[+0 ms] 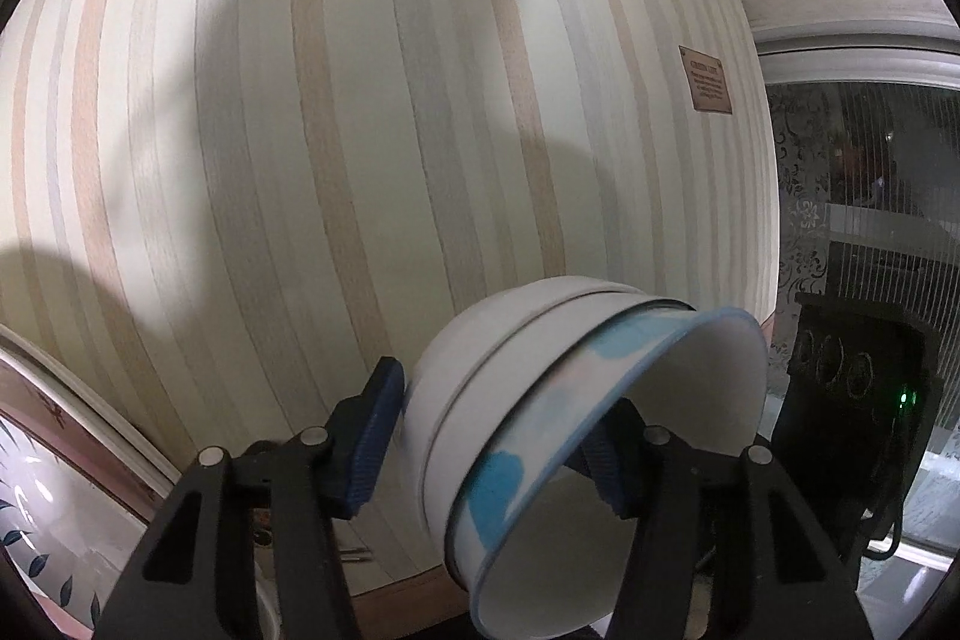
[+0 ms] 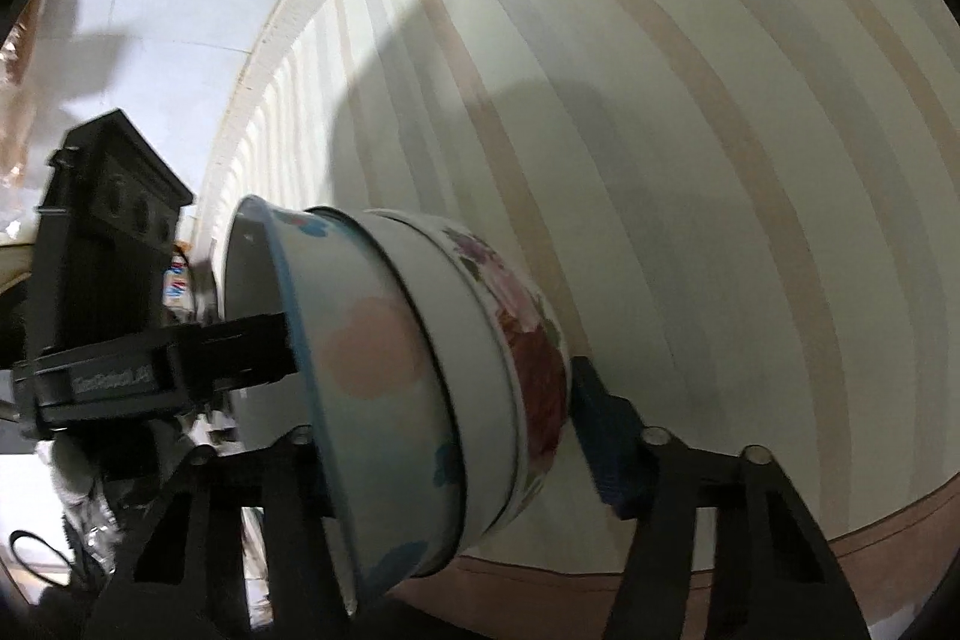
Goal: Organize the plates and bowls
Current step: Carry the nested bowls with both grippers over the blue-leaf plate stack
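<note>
- Gripping a nested stack of bowls (image 1: pixel 540 430) between the two blue pads of the left gripper (image 1: pixel 498 436), one pad on the outer wall, the other inside the open mouth.
- Held in the air, tipped on the side, mouth to the right in the left wrist view, in front of the striped wall (image 1: pixel 300 130).
- Innermost bowl white with blue and pink patches and a blue rim (image 1: pixel 600 472); plain white bowls around it.
- Seen from the right wrist view: same stack (image 2: pixel 420 370), outermost bowl with a red and purple flower pattern (image 2: pixel 528 340).
- Clamped too by the right gripper (image 2: pixel 456 436): right blue pad (image 2: pixel 606 436) against the flowered base, left finger hidden behind the rim side.
- Left gripper body (image 2: pixel 156 370) reaching into the bowl mouth from the left.
- Small brown plaque (image 1: pixel 705 79) on the wall; black cabinet (image 1: pixel 852 400) at the right.
</note>
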`<state>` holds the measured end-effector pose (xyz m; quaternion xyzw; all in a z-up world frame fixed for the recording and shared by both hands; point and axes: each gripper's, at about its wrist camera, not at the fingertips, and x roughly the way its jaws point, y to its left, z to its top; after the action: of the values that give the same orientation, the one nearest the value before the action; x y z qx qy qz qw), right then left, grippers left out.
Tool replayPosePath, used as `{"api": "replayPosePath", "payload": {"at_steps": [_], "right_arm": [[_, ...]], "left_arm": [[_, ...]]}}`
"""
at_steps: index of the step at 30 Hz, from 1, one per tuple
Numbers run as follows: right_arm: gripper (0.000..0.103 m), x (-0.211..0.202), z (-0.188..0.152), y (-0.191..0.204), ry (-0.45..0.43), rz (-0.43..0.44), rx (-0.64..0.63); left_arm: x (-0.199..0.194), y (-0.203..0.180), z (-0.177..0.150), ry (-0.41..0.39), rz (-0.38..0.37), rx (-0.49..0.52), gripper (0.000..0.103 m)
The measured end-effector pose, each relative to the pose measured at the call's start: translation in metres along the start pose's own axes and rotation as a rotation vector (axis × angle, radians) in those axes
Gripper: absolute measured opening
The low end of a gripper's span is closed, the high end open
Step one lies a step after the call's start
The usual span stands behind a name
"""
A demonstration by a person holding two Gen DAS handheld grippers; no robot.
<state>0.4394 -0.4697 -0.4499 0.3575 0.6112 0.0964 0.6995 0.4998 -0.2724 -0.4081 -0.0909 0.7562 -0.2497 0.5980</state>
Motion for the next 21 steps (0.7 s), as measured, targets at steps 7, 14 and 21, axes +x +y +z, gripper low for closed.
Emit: {"api": "replayPosePath", "payload": {"at_steps": [7, 14, 21], "right_arm": [[0.057, 0.0030, 0.0020, 0.0002, 0.005, 0.014, 0.011], [0.056, -0.0008, -0.0016, -0.0065, 0.019, 0.031, 0.037], [0.056, -0.0004, -0.0060, -0.0078, 0.044, 0.048, 0.062]], "left_arm": [[-0.0002, -0.0002, -0.0006, -0.002, 0.010, 0.004, 0.054], [-0.0004, -0.0024, -0.0025, 0.001, 0.028, 0.001, 0.054], [-0.0012, -0.0022, -0.0071, 0.009, 0.043, -0.014, 0.054]]}}
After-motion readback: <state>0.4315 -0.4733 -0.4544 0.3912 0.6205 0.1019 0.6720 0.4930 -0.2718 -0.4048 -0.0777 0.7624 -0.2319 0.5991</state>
